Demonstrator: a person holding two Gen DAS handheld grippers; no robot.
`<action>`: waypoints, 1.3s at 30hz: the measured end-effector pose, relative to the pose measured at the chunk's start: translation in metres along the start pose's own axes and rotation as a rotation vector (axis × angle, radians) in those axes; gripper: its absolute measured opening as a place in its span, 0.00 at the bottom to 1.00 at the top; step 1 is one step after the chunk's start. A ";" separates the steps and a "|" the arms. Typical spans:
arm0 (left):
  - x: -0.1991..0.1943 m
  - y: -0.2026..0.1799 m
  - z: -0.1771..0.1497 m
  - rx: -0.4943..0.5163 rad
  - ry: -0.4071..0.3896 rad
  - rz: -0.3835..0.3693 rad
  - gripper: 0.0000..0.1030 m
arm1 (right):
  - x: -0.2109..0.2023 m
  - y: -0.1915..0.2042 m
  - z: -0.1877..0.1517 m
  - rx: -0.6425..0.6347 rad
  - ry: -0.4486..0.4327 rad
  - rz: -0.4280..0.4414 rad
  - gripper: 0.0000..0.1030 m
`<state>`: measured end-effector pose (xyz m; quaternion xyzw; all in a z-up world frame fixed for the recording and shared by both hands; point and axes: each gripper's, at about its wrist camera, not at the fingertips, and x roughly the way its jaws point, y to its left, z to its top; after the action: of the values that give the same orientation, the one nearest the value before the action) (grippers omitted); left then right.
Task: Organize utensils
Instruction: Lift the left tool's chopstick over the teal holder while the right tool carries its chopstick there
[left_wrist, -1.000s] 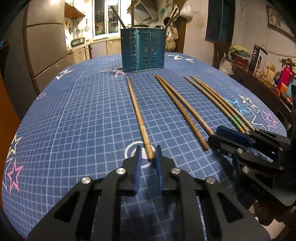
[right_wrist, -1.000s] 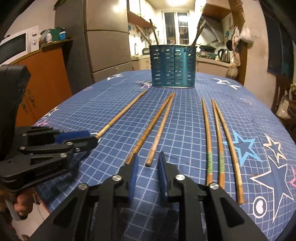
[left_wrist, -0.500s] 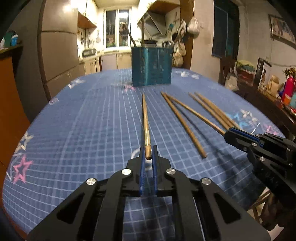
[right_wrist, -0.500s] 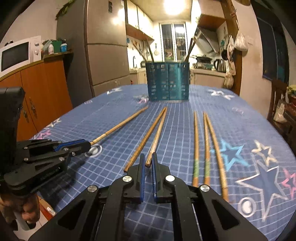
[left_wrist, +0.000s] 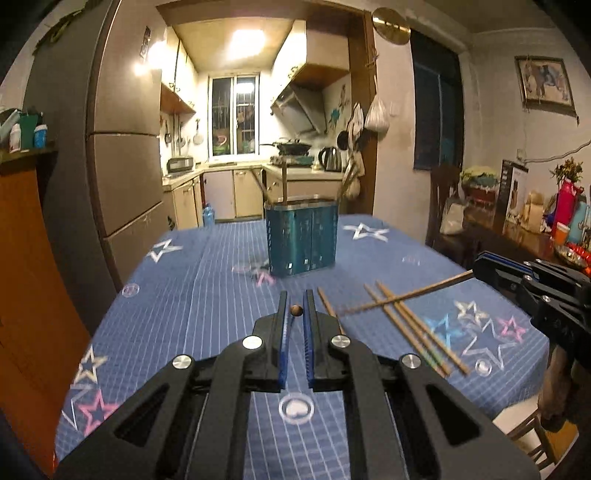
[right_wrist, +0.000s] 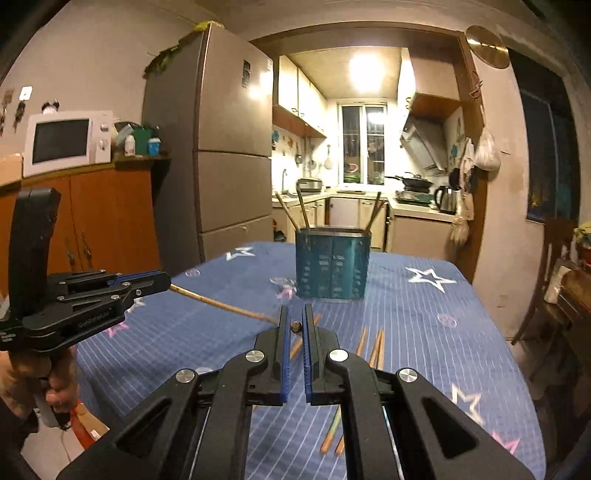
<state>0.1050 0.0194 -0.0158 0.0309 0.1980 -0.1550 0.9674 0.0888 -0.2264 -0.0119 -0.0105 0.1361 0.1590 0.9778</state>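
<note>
My left gripper is shut on a wooden chopstick, seen end-on between the blue pads; its shaft shows in the right wrist view, lifted above the table. My right gripper is shut on another chopstick; its shaft shows in the left wrist view, raised over the others. The teal slotted utensil holder stands ahead at mid-table with several sticks in it; it also shows in the right wrist view. Several chopsticks lie on the blue star-patterned cloth.
A fridge and an orange cabinet with a microwave stand to the left. A chair and a cluttered side table stand to the right. The kitchen lies behind the table.
Both grippers closed on a chopstick each and lifted them off the cloth. Both views tilted up from the table toward the holder.
</note>
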 end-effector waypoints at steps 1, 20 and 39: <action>0.002 0.002 0.007 -0.004 -0.005 0.000 0.05 | 0.003 -0.006 0.008 0.007 0.003 0.016 0.07; 0.049 0.014 0.085 -0.022 0.020 -0.028 0.05 | 0.067 -0.046 0.085 0.025 0.039 0.087 0.07; 0.044 0.013 0.178 -0.015 -0.032 -0.010 0.05 | 0.073 -0.087 0.173 0.046 -0.024 0.061 0.07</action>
<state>0.2142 -0.0022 0.1300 0.0202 0.1838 -0.1587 0.9699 0.2281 -0.2755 0.1332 0.0182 0.1284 0.1857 0.9740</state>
